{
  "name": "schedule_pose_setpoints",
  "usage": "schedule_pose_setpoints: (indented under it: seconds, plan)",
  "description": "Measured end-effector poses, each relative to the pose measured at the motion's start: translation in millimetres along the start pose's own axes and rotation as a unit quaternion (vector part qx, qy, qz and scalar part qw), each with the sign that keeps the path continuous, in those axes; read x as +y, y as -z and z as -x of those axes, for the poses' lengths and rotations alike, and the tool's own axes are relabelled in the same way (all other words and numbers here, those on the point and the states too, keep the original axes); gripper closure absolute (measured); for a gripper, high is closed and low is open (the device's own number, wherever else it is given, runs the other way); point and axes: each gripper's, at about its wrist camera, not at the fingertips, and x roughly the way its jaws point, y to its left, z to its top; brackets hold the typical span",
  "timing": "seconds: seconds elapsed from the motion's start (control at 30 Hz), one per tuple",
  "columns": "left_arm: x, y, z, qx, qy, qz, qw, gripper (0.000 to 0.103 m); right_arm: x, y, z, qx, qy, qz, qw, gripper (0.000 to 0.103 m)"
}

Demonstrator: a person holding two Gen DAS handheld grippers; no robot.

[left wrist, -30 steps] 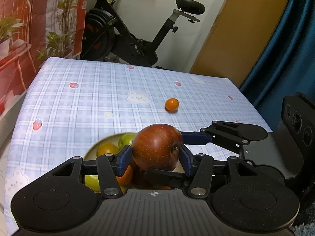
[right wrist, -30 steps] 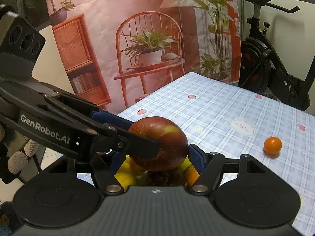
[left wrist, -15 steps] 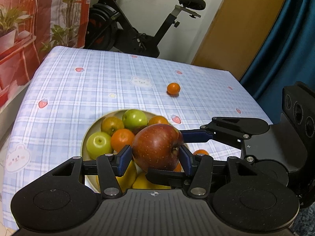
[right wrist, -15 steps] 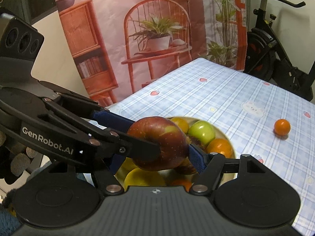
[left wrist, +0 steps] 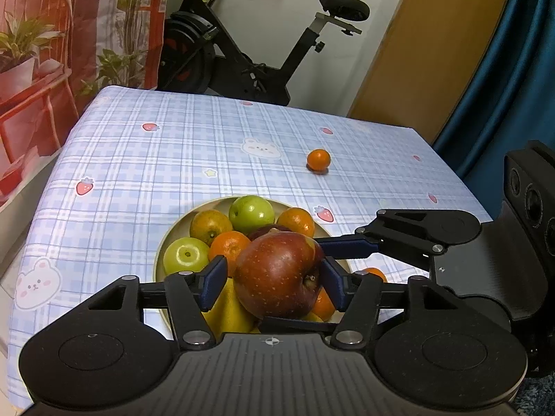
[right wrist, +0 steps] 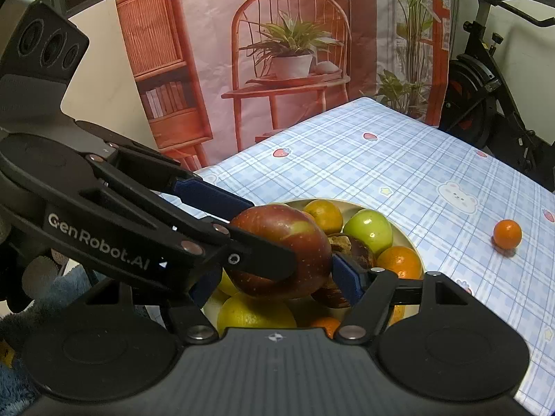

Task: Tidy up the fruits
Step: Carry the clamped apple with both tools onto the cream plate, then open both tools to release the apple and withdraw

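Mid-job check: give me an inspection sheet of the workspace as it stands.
Surface: blue plaid tablecloth printed with strawberries and bunnies, lying flat.
Job's things: cream round bowl piled with green apples, oranges and a yellow fruit; large red apple just above the pile; one small orange loose on the cloth beyond the bowl.
Clutter: nothing seen.
Grippers: left gripper jaws opening, red apple between them, one pad already clear of it; right gripper shut on the red apple.
Cables: nothing seen.
Surroundings: black exercise bike, printed chair-and-plant backdrop, dark blue curtain.
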Motion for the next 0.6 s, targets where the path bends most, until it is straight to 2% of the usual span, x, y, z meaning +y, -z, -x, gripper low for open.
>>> schedule_pose_setpoints:
  seconds: [0.2,0.6]
  plan:
    - [0.8,-3.5,5.3,-0.018,-0.004,0.005,0.9998,0.040,0.8,0.6,1.4,-0.001,0.004,0.008,1.000,0.029]
    - [-0.4,-7.8,8.4,-0.031,-0.019,0.016,0.9992,0.040,0.7,-0.7,8.5,-0.014,0.008,0.017,1.000,0.028]
